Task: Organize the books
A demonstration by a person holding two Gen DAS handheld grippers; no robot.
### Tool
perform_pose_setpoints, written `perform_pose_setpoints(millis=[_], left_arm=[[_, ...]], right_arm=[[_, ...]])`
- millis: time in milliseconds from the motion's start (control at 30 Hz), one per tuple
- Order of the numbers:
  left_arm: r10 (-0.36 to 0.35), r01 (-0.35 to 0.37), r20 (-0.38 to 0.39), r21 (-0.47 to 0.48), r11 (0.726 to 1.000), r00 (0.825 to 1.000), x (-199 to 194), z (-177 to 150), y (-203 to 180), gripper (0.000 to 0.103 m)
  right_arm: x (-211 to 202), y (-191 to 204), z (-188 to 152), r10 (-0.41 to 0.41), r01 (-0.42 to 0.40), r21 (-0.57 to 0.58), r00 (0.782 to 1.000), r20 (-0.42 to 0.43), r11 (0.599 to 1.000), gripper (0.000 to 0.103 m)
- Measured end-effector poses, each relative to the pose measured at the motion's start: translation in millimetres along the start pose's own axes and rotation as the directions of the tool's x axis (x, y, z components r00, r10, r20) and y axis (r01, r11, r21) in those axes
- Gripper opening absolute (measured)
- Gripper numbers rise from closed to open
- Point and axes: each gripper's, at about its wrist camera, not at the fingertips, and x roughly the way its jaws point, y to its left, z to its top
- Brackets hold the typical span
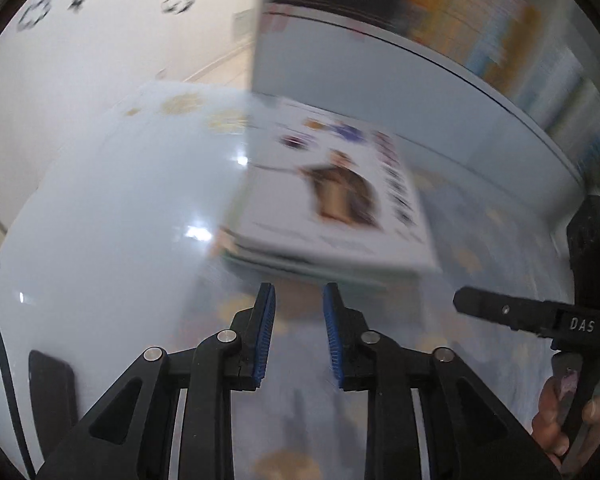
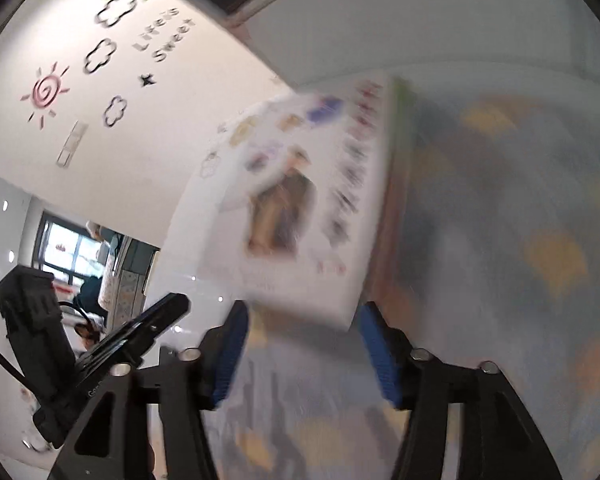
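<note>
The white-covered book (image 1: 332, 200), topmost of a small flat stack on the bench (image 1: 120, 220) just ahead of both sets of fingers, looked stiff, glossy and slippery, best pinched at its near edge; the left gripper (image 1: 299, 300) stood narrowly parted and empty, the right gripper (image 2: 300, 320) spread wide, nothing held.

Motion blur smears the white book (image 1: 332, 196) on the pile, so its cover lettering cannot be read and the brown picture on it cannot be made out. The shelved books (image 1: 500, 36) far right are streaks of colour. The right gripper (image 1: 460, 300) is cut off by the left wrist view's right edge.
</note>
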Motion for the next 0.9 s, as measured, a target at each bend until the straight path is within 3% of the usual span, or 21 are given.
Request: perform_pose_setpoints(millis=[167, 267, 367, 500, 533, 633, 733, 833, 900], left_arm=[[-0.019, 0.017, 0.009, 0.158, 0.987, 1.000, -26, -37, -76, 0.024], [-0.067, 0.064, 0.009, 0.211, 0.975, 0.998, -44, -56, -119, 0.027], [-0.133, 0.126, 0.012, 0.260, 0.957, 0.991, -65, -68, -162, 0.028], [-0.186, 0.151, 0.071, 0.341, 0.928, 0.980, -103, -73, -211, 0.034], [-0.208, 0.170, 0.073, 0.353, 0.920, 0.975, -113, -72, -222, 0.040], [-0.226, 0.180, 0.110, 0.325, 0.929, 0.968, -136, -65, -241, 0.087], [-0.216, 0.150, 0.183, 0.320, 0.935, 0.959, -154, -66, -250, 0.091], [-0.164, 0.099, 0.185, 0.318, 0.943, 0.969, -156, -68, -255, 0.094], [-0.116, 0.056, 0.178, 0.311, 0.949, 0.977, -153, -72, -256, 0.094]], right_arm=[[-57, -50, -85, -0.082, 0.081, 0.103, 0.997, 0.011, 0.991, 0.074], [-107, -64, -135, -0.220, 0.213, 0.101, 0.973, 0.071, 0.972, 0.074], [-158, -66, -168, -0.336, 0.322, 0.109, 0.929, 0.157, 0.941, 0.074], [-230, -60, -194, -0.431, 0.405, 0.148, 0.851, 0.298, 0.902, 0.074], [-250, -53, -195, -0.449, 0.420, 0.159, 0.826, 0.341, 0.893, 0.074], [-299, -40, -202, -0.509, 0.471, 0.199, 0.746, 0.429, 0.859, 0.083], [-334, -31, -209, -0.533, 0.468, 0.259, 0.697, 0.479, 0.845, 0.092], [-345, -34, -218, -0.572, 0.470, 0.326, 0.677, 0.463, 0.820, 0.092], [-344, -37, -223, -0.566, 0.451, 0.343, 0.686, 0.457, 0.824, 0.092]])
